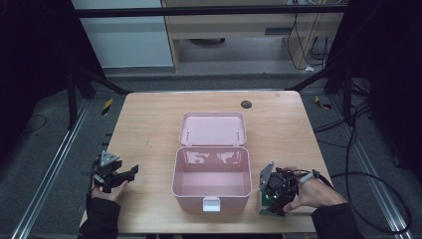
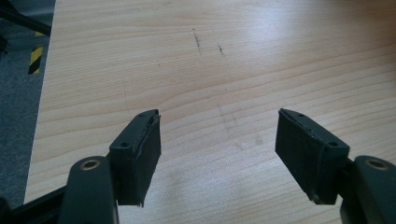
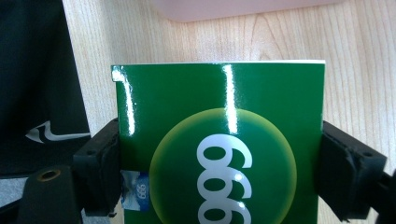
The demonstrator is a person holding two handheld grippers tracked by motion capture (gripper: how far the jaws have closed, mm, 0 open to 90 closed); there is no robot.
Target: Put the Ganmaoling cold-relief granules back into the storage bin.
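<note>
My left gripper (image 1: 130, 172) sits near the table's (image 1: 149, 134) left edge, w/ my left hand (image 1: 107, 186) wrapped round its body from below. Jaws spread wide, nothing btwn them; in the left gripper view they hang over bare wood w/ a few faint scuff marks. Gripper points to the right across the table, toward the pink box (image 1: 211, 181), but is well apart from it. Forearm comes in from the bottom edge, dark sleeve (image 1: 99, 219) up to the wrist.

Mid-table: pink box stands open, lid (image 1: 213, 128) laid back flat behind it, white latch (image 1: 211, 203) on the front wall facing me. Inside looks empty as far as I can see.

Right of the box: my right gripper (image 1: 265, 201) is near the front right corner of the table, just beside the box's right wall, not touching it. It's clamped on a green carton (image 3: 219, 140). In the right gripper view each jaw presses a side edge of the carton, glossy green face toward the camera, w/ a lighter green circle and white numerals on it. Carton's far edge points at the pink box, whose wall shows at the top of that view. In the high view the carton stands on edge on the wood. My right hand (image 1: 311, 191) grips from the right side, cable (image 1: 368, 199) looping off past the table edge.
</note>
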